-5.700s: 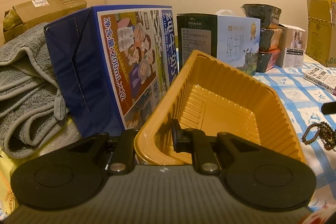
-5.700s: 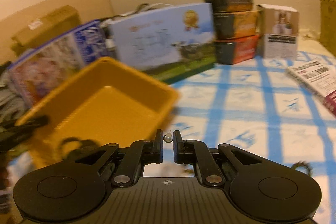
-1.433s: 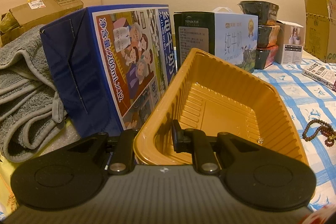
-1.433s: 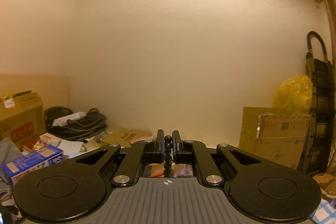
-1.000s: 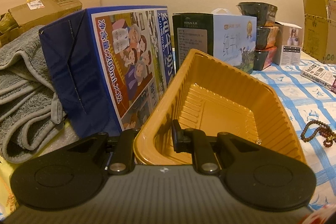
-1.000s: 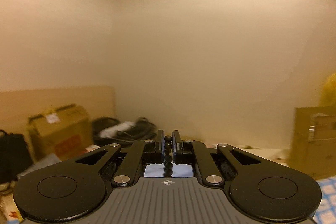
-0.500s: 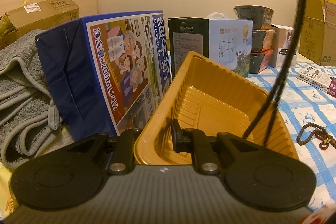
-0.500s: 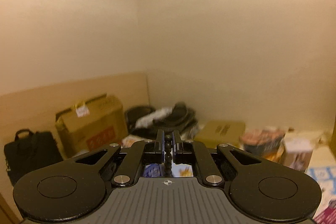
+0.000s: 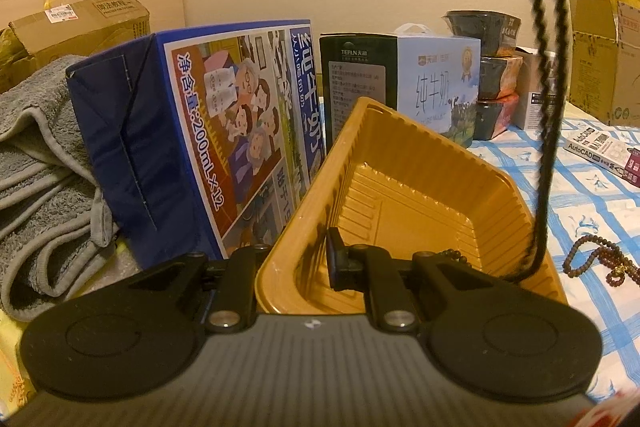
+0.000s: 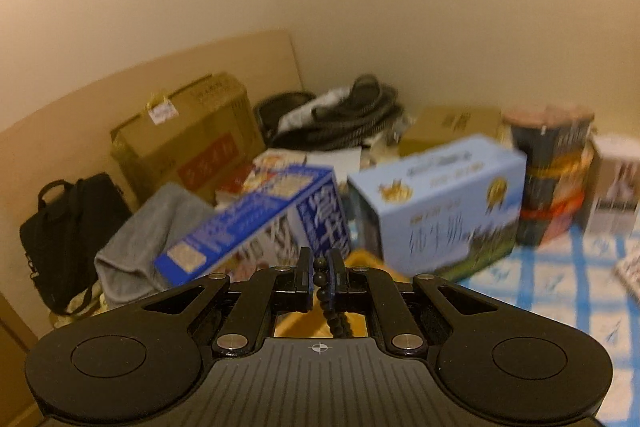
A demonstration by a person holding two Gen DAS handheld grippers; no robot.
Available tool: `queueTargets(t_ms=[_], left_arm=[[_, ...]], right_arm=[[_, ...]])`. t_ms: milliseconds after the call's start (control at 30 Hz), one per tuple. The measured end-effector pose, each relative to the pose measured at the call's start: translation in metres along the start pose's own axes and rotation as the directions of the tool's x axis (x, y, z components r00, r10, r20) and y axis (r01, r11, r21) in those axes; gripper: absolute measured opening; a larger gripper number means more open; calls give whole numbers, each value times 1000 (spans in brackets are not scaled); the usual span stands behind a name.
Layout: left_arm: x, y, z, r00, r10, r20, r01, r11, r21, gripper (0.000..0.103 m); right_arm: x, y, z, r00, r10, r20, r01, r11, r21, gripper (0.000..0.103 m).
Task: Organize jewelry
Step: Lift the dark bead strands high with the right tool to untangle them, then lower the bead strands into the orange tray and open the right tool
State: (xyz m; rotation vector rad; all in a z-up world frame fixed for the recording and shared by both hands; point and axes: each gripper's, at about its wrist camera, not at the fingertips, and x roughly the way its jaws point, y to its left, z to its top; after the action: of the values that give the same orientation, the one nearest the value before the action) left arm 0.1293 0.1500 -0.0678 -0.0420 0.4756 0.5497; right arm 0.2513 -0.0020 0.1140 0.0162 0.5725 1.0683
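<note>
Left wrist view shows the left tongs (image 9: 292, 259) clamped on the near rim of the yellow tray (image 9: 420, 163), one finger outside the wall and one inside, holding the tray tilted up off the checked cloth (image 9: 592, 195) that covers the bed or table. The right tongs (image 10: 319, 277) are closed on a string of black beads (image 10: 320, 279), pinched near its top so the rest hangs beneath them.

From the left camera that black necklace (image 9: 550, 107) drops as a long doubled strand from the upper right corner of the picture, its long axis nearly upright, and its lowest loop sits at the tray's right-hand rim, partly behind the left tongs' body. Whether the loop is already inside the tray or just over the rim cannot be told.

A small chain (image 9: 450, 254) lies on the tray floor near the inner finger. A brown bead bracelet (image 9: 596, 259) rests on the cloth just right of the tray, nearer the right hand.

Lowering the strand likely needs a slight shift toward the tray's middle.
</note>
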Motion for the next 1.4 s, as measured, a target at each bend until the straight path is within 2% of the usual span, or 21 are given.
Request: queueTargets(t_ms=[67, 267, 433, 567, 733, 967, 1033, 1067, 1100, 1133, 1167, 1400], left_arm=[[0, 0, 0, 1000, 0, 0, 0, 1000, -1, 14], [0, 0, 0, 1000, -3, 0, 3, 1000, -4, 14], [-1, 1, 0, 1000, -4, 0, 4, 1000, -6, 14], [0, 1, 1, 1000, -4, -1, 4, 1000, -3, 14], [-1, 0, 1, 1000, -2, -2, 2, 1000, -1, 14], [0, 0, 0, 1000, -3, -4, 3, 1000, 0, 14], [0, 0, 0, 1000, -3, -4, 3, 1000, -1, 14], [0, 0, 0, 1000, -3, -3, 3, 1000, 0, 14], [0, 0, 0, 1000, -3, -3, 3, 1000, 1, 14], [0, 0, 0, 1000, -3, -4, 3, 1000, 3, 14], [1, 1, 0, 1000, -3, -6, 3, 1000, 3, 14], [2, 0, 0, 1000, 1, -11, 0, 1000, 11, 14]], right_arm=[[7, 0, -5, 1000, 4, -13, -4, 1000, 6, 7], [7, 5, -5, 998, 56, 28, -56, 998, 0, 7], [29, -13, -40, 997, 26, -75, -19, 996, 87, 7], [52, -29, -80, 987, -2, -163, 30, 985, 167, 7], [72, -41, -120, 973, -20, -230, 77, 967, 245, 7], [84, -32, -144, 968, -38, -250, 90, 975, 201, 7], [85, -26, -146, 964, -70, -258, 111, 983, 148, 11], [84, -23, -148, 962, -86, -260, 120, 986, 119, 24], [83, -21, -150, 960, -102, -259, 130, 987, 94, 43], [81, -18, -153, 961, -114, -253, 138, 987, 79, 52], [78, -17, -155, 962, -125, -243, 145, 987, 69, 56], [64, -16, -165, 954, -153, -256, 179, 981, 79, 58]])
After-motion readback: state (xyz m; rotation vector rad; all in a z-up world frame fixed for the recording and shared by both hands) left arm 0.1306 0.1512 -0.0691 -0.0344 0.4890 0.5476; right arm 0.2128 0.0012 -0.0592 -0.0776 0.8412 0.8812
